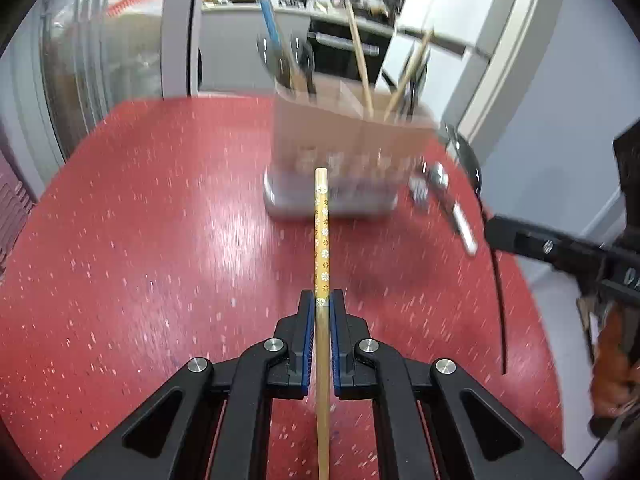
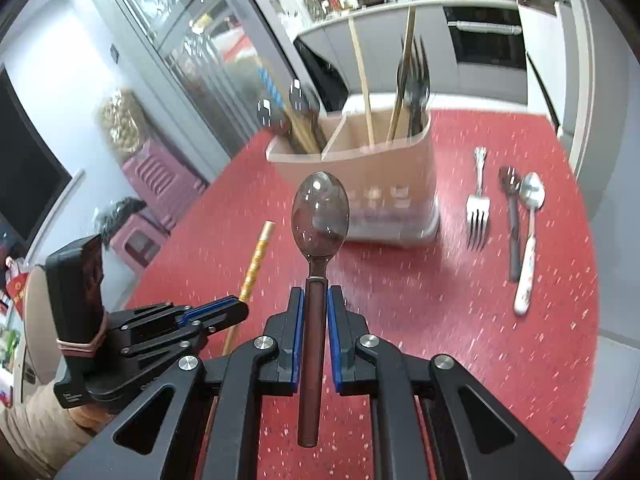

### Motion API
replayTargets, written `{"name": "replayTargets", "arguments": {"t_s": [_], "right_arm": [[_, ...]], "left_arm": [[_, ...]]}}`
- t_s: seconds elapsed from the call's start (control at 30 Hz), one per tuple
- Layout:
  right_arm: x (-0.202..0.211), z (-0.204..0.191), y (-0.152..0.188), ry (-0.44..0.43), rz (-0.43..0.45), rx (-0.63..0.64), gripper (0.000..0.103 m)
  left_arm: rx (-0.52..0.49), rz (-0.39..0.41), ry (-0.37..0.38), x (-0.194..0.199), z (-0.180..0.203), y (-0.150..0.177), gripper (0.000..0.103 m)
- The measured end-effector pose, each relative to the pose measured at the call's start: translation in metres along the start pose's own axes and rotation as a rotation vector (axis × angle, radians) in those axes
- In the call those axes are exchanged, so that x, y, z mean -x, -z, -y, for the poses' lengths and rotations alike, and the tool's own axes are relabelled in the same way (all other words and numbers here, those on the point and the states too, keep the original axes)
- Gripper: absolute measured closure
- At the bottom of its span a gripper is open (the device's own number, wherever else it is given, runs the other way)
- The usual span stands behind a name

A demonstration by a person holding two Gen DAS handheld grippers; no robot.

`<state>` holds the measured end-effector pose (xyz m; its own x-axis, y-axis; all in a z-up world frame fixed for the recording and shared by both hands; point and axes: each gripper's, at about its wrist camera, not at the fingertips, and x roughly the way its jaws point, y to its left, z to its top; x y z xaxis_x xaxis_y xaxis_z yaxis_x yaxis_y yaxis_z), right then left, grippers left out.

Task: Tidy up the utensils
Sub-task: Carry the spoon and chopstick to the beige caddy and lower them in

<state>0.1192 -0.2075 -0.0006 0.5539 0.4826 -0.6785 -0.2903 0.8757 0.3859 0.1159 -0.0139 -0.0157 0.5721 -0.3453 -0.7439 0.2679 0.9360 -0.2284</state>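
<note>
L gripper [image 1: 322, 304] is pinching a patterned yellow chopstick [image 1: 322, 236] btwn its blue-padded fingers [image 1: 307, 320]; chopstick is running straight to 12 o'clock, its decorated end pointing at the utensil holder [image 1: 344, 148]; the bare wooden end is trailing back toward 6 o'clock under the gripper. R gripper [image 2: 315, 304] is clamping the brown handle of a translucent brown spoon [image 2: 320, 216]; fingers [image 2: 297, 320] are closing tight on the handle, bowl sticking out toward 12 o'clock in front of the holder [image 2: 360, 184].

Holder is a beige, divided caddy sitting on the red speckled table [image 2: 420, 340]; w/ wooden chopsticks [image 2: 362, 76], dark forks [image 2: 416, 80] and blurred spoons standing in its compartments.

In the R wrist view, at 3 o'clock of the holder, three pieces are lying on the table: a metal fork [image 2: 478, 204], a dark brown spoon [image 2: 512, 220] and a white-handled metal spoon [image 2: 530, 236], side by side, the two spoons nearly touching; the L gripper w/ its chopstick is showing at 9 o'clock.
</note>
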Motion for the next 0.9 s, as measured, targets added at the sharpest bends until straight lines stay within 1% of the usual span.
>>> {"name": "replayTargets", "arguments": {"t_s": [0.17,0.23,0.4,0.57,0.63,0.77,0.9], "right_arm": [[0.018,-0.002,-0.025,0.013,0.092,0.001,0.091],[0.024,-0.001,-0.04,0.017,0.132,-0.007,0.091],[0.026,0.004,-0.075,0.038,0.199,-0.015,0.091],[0.021,0.011,-0.112,0.066,0.266,-0.024,0.091],[0.017,0.014,-0.127,0.084,0.289,-0.024,0.091],[0.007,0.018,-0.146,0.121,0.338,-0.015,0.091],[-0.009,0.023,-0.156,0.153,0.366,0.001,0.091]], "left_arm": [[0.012,0.126,0.006,0.024,0.002,-0.038,0.071],[0.018,0.165,0.009,0.03,0.002,-0.054,0.071],[0.043,0.233,0.004,0.032,0.002,-0.09,0.071],[0.055,0.305,0.011,0.028,0.001,-0.132,0.071],[0.053,0.33,0.006,0.027,0.002,-0.143,0.071],[0.068,0.376,-0.006,0.013,0.001,-0.168,0.071],[0.09,0.415,-0.013,-0.002,-0.003,-0.183,0.071]]}}
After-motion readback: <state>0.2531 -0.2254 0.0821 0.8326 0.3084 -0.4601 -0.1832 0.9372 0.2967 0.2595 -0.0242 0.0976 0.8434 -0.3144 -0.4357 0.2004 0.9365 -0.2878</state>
